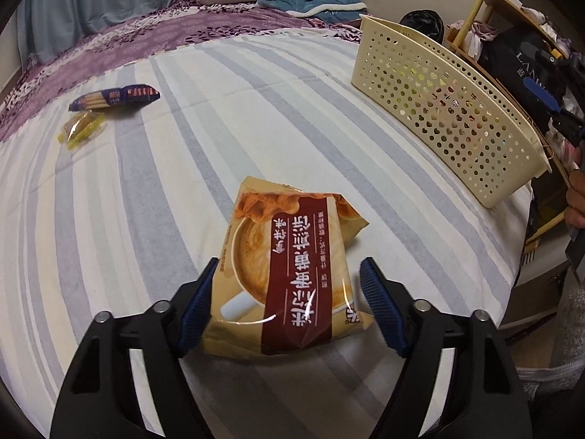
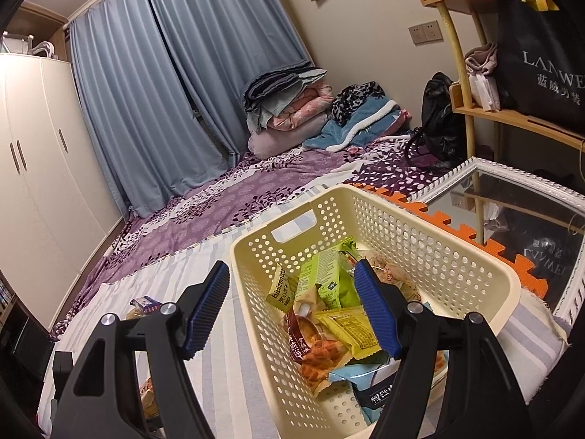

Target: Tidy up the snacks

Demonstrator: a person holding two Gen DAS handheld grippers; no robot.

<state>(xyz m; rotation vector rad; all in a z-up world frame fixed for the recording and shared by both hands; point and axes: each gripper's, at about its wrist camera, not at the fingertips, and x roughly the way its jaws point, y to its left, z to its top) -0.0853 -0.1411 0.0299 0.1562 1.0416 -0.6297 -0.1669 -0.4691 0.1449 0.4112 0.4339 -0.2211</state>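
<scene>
Striped bedsheet — left claw hides snack packet edge.

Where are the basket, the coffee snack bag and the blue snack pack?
basket (image 1: pixel 457 109), left wrist view, holed side wall.
coffee snack bag (image 1: pixel 292 274), left wrist view, red label.
blue snack pack (image 1: pixel 117 98), left wrist view, middle.

Three snack packets lie on the striped bed: one beige coffee-print packet, one dark blue biscuit-stick packet, one small clear yellow-edged packet. One cream perforated plastic basket stands near the bed's edge.
</scene>
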